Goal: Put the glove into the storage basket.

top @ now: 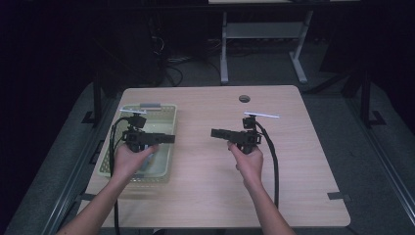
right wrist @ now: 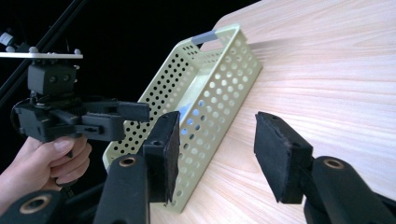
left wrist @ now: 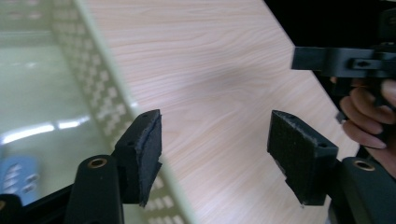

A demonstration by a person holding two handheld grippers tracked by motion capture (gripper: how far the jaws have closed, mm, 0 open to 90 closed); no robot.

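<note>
In the high view, the left gripper (top: 169,138) hangs over the pale green perforated basket (top: 169,115) at the table's (top: 293,161) left side, and the right gripper (top: 215,132) faces it over bare wood, likely a ready pose. In the left gripper view, its 2 jaws stand spread, empty, above the basket's near wall, with a blue object (left wrist: 18,179) blurred inside. In the right gripper view, its jaws are also spread and empty.

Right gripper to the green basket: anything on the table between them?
Nothing. In the high view, only bare wood tabletop lies between the right gripper and the green perforated basket; the left gripper hangs over the basket's near rim.
</note>
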